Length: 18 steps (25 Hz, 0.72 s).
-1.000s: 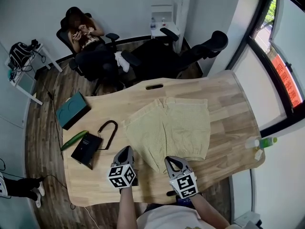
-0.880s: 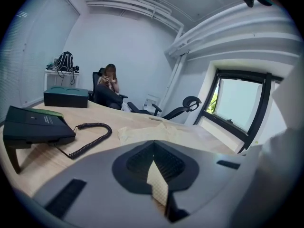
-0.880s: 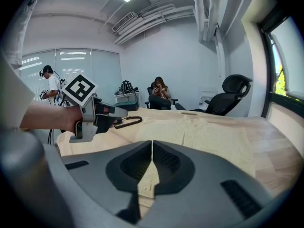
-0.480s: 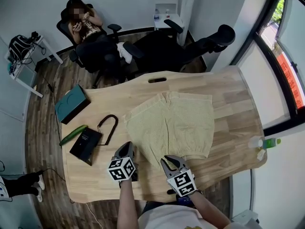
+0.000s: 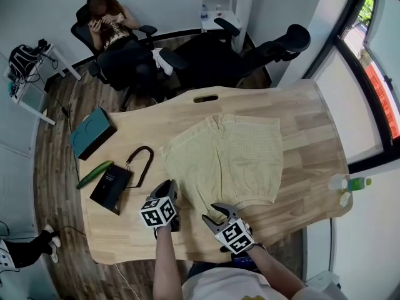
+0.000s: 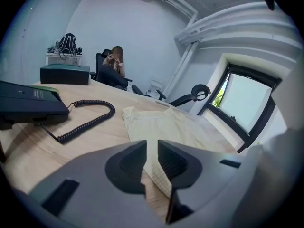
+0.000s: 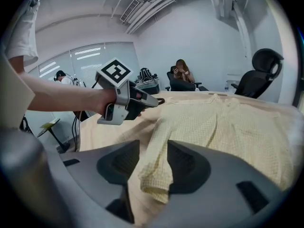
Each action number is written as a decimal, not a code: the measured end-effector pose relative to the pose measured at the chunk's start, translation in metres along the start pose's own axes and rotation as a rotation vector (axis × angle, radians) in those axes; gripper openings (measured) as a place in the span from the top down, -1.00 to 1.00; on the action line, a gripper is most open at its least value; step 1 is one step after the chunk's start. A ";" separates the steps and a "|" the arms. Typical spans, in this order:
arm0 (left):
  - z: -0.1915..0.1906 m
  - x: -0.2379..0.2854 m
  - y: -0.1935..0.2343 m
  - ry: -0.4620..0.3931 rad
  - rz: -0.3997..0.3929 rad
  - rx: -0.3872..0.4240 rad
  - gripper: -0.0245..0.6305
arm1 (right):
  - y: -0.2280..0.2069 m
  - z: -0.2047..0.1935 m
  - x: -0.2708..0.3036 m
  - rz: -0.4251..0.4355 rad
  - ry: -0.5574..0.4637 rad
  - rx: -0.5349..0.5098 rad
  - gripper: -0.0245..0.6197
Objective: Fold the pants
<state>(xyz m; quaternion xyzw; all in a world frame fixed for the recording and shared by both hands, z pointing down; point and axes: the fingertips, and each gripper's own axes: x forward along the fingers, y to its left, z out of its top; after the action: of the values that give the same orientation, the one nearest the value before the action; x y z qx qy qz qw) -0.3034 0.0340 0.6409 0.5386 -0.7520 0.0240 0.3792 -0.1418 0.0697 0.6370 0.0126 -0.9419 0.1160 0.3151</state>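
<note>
Pale yellow short pants (image 5: pixel 231 158) lie spread flat on the wooden table (image 5: pixel 306 120), waistband at the far side. My left gripper (image 5: pixel 170 187) hovers at the near left leg's hem; its jaws are opening, only a narrow gap, and cloth (image 6: pixel 161 127) shows beyond them, not pinched. My right gripper (image 5: pixel 214 214) is at the near hem by the table's front edge, its jaws opening wide. In the right gripper view a loose hem corner (image 7: pixel 159 175) lies between the right gripper's (image 7: pixel 153 144) jaws, with the pads clear of it. The left gripper (image 7: pixel 126 99) shows there too.
Left of the pants lie a black desk phone (image 5: pixel 111 183) with a coiled cord (image 5: pixel 140 163), a green cucumber (image 5: pixel 95 174) and a teal box (image 5: pixel 94 132). A bottle (image 5: pixel 350 183) lies at the table's right edge. Office chairs and a seated person (image 5: pixel 106 24) are beyond the table.
Both grippers came down toward the near hem of the pants. Their jaws, shut before, have parted, the right far more than the left.
</note>
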 end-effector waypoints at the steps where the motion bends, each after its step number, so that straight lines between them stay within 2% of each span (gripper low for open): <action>1: -0.002 0.004 0.000 0.012 -0.004 -0.006 0.72 | 0.000 -0.003 0.002 0.006 0.009 -0.013 0.39; 9: -0.016 0.025 0.013 0.102 0.014 0.003 0.57 | 0.008 -0.030 0.018 0.064 0.141 -0.069 0.37; 16: -0.022 0.033 0.019 0.132 0.026 0.007 0.55 | 0.005 -0.050 0.028 0.013 0.240 -0.128 0.35; 18: -0.024 0.035 0.021 0.136 0.028 0.003 0.55 | 0.002 -0.052 0.029 -0.014 0.257 -0.148 0.42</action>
<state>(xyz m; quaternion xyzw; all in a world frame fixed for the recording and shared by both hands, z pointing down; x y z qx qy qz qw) -0.3121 0.0258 0.6860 0.5258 -0.7318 0.0671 0.4284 -0.1347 0.0853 0.6946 -0.0191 -0.8997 0.0446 0.4338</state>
